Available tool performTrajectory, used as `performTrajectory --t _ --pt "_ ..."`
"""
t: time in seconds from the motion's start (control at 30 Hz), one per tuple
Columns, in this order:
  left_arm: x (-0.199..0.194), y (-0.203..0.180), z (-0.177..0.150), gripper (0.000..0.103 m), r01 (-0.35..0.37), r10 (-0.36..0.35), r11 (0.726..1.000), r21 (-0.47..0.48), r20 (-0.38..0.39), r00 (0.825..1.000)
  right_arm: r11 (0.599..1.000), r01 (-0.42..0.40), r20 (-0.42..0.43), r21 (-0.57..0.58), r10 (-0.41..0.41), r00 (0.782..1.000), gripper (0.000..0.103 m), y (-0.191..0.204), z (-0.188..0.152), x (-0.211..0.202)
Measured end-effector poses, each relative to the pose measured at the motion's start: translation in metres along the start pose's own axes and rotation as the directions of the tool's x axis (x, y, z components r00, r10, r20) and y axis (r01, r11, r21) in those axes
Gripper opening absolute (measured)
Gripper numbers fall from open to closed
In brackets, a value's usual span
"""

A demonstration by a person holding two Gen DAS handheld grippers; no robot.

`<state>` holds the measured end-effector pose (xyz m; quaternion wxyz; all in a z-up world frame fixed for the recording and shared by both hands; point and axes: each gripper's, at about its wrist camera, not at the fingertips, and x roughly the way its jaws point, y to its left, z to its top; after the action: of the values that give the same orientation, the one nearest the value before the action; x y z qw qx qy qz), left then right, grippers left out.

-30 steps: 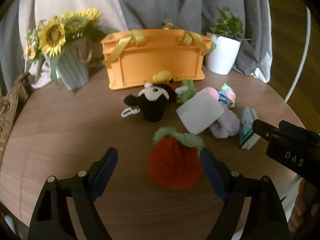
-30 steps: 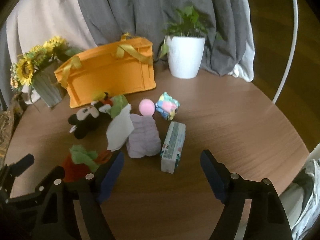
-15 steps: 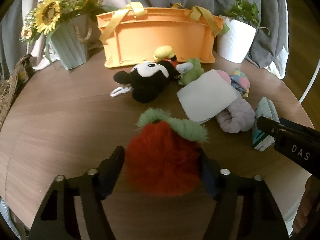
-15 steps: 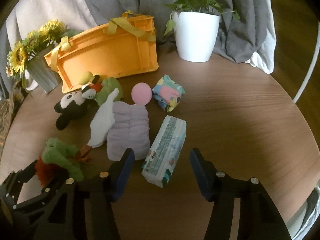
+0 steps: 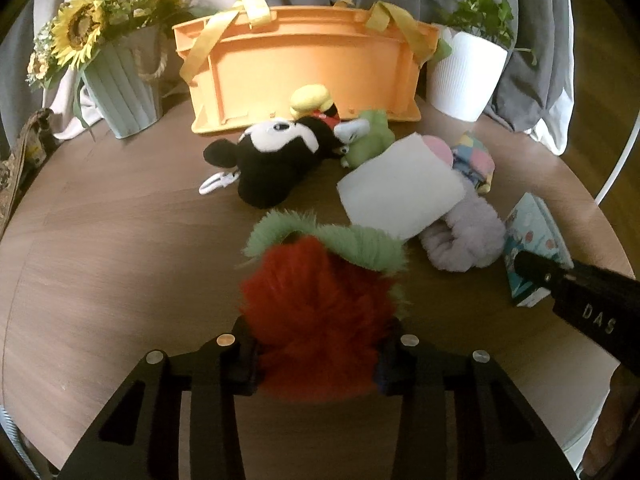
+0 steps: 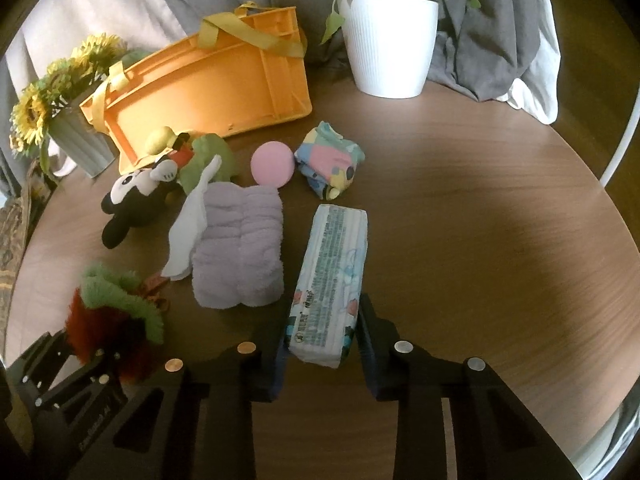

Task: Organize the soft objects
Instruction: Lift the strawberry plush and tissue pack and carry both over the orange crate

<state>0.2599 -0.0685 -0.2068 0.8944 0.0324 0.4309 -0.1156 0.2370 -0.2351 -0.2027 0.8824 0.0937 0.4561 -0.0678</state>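
1. Left wrist view shows your left hand-held gripper (image 5: 316, 354) with its jaws just drawn in around the red fuzzy plush (image 5: 316, 320); both pads are sunk into the fur, so it is pinching the toy, which sits on the surface (image 5: 120, 260) directly ahead of the fingers.
2. Your right hand-held gripper (image 6: 322, 344) has also just been closing, and its pads now sit against the near end of the tissue pack (image 6: 330, 280), gripping that end only while the rest lies on the surface ahead.
3. Risk on the left: fur compresses, so the hold may be on pile rather than body. A quick lift could let the plush slide out, and its green fringe (image 5: 328, 240) lies close to the white cloth (image 5: 400, 188) just ahead and could drag it.
4. Risk on the right: held at one end, the long pack will likely droop or pivot when raised and may brush the lilac towel (image 6: 238, 248) just left of it.
5. The orange basket (image 5: 304, 72) stands far ahead, past the mouse plush (image 5: 276, 160); carrying low over that clutter could knock things about.
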Motion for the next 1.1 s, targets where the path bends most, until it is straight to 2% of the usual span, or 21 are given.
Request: performTrajectory --t 0.17,0.47,0.73,1.1 --pt "-0.015 -0.004 0.009 0.039 0.009 -0.009 1.000 0.007 0.045 0.999 1.000 -0.019 0.003 0.006 0.019 1.000 0.029 -0.004 0.000 -0.006" --pt "-0.049 -0.003 0.034 0.039 0.029 -0.029 1.000 0.002 0.148 0.989 0.998 -0.061 0.061 -0.005 0.061 0.996 0.029 0.002 0.013 -0.034" --pt "-0.079 0.004 0.056 0.039 0.038 -0.038 0.999 0.002 0.239 0.970 0.995 -0.098 0.145 -0.021 0.100 0.984 0.029 0.012 0.031 -0.062" --pt "-0.113 0.021 0.086 0.039 0.033 -0.029 0.999 -0.006 0.351 0.936 0.989 -0.135 0.274 -0.060 0.146 0.951 0.029 0.035 0.060 -0.098"
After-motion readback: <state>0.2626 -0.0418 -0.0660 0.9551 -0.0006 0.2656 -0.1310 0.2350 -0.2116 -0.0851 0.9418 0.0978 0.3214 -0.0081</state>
